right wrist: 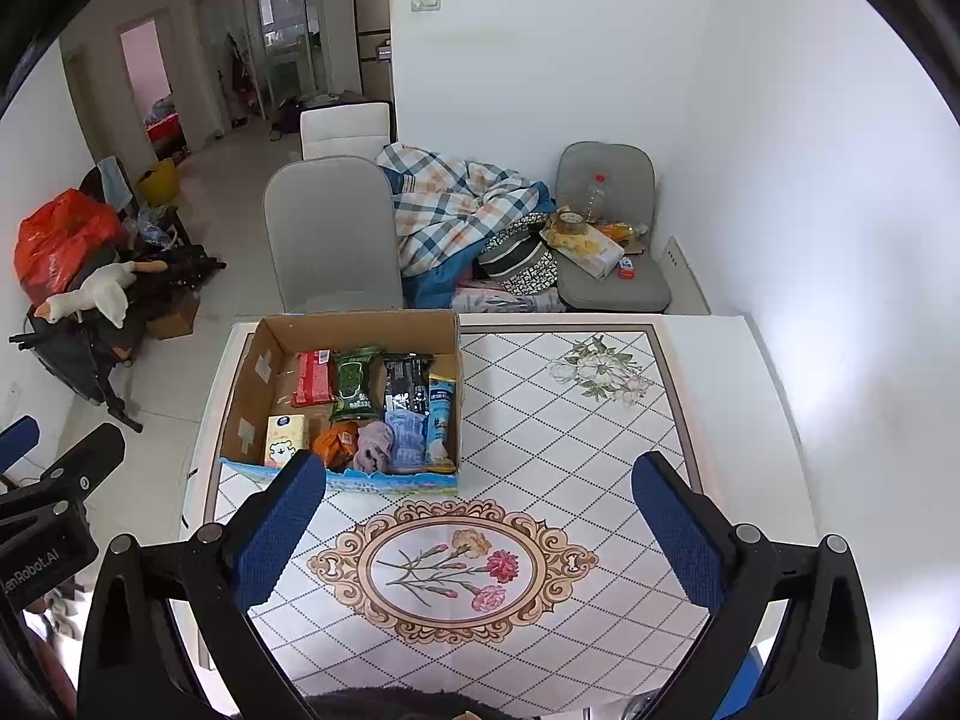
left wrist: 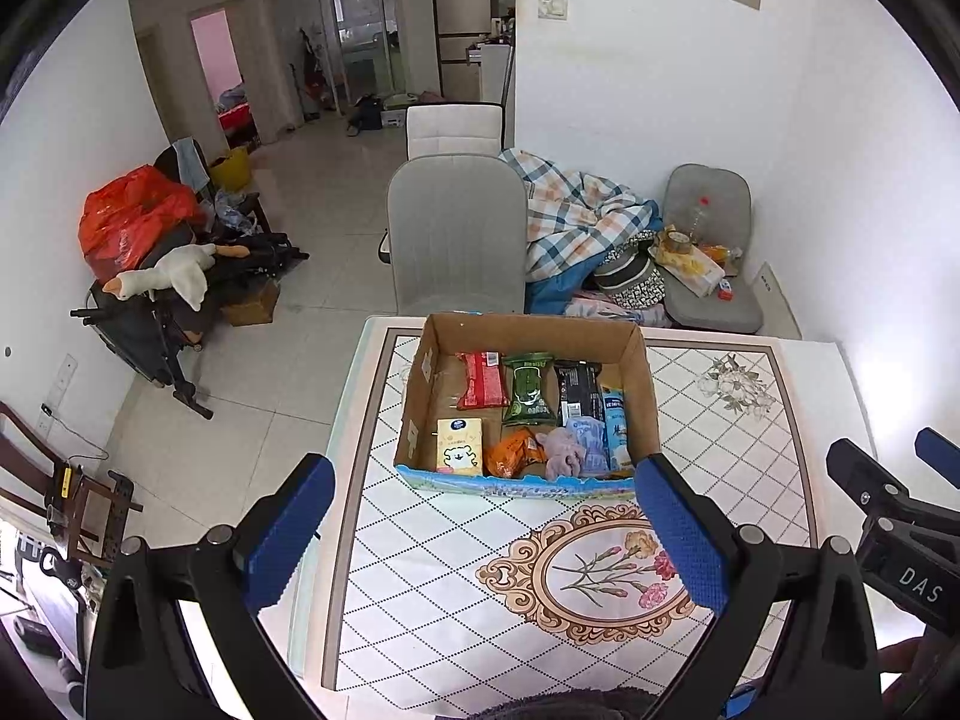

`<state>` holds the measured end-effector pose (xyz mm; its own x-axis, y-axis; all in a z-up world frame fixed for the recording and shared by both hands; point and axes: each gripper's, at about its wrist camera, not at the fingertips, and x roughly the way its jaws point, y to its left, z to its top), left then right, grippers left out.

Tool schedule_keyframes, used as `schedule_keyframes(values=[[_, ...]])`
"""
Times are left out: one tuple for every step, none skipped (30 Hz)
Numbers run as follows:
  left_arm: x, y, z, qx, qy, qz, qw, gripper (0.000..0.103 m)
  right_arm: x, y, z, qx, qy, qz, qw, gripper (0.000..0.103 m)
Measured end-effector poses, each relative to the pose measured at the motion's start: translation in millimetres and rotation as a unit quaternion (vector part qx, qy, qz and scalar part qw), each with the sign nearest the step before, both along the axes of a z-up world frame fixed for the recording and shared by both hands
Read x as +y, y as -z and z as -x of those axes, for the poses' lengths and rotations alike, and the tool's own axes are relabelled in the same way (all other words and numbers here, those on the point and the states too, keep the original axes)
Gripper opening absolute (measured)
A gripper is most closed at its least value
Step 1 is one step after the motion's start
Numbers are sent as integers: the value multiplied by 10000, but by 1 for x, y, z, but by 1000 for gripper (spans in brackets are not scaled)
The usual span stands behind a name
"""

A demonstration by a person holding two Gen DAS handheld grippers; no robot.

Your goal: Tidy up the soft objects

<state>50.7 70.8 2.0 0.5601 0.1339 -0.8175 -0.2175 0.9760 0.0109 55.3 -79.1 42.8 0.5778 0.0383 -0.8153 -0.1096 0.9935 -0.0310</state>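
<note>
A cardboard box (left wrist: 651,396) stands on the patterned table (left wrist: 456,612), also in the right wrist view (right wrist: 252,372). It holds soft packs: a red pack (left wrist: 483,380), a green pack (left wrist: 528,387), a black pack (left wrist: 577,390), a yellow tissue pack (left wrist: 459,446), an orange pack (left wrist: 510,451), a mauve soft toy (left wrist: 561,450) and blue packs (left wrist: 612,429). My left gripper (left wrist: 480,540) is open and empty, above the table just short of the box. My right gripper (right wrist: 480,540) is open and empty, to the right of the box.
A grey chair (left wrist: 456,234) stands behind the table, with a plaid blanket pile (left wrist: 576,216) and a second chair carrying clutter (left wrist: 708,252) beside it. A white wall (right wrist: 840,240) runs along the table's right side. Bags and a folded stroller (left wrist: 156,276) sit at the left.
</note>
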Motion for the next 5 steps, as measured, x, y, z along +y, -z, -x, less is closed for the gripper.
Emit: schedule_keyframes(values=[[1, 1, 2, -1, 3, 3, 10000, 103, 0, 1, 1, 12, -3, -2, 10000, 103], [0, 1, 3, -7, 1, 8, 10000, 103, -1, 1, 1, 14, 1, 4, 10000, 103], [-1, 1, 4, -8, 5, 16, 10000, 103, 0, 1, 2, 9, -1, 10, 10000, 103], [-1, 2, 6, -1, 13, 15, 10000, 103, 0, 2, 2, 14, 1, 15, 10000, 103], [-3, 2, 7, 3, 20, 7, 10000, 103, 0, 2, 3, 13, 3, 16, 10000, 103]])
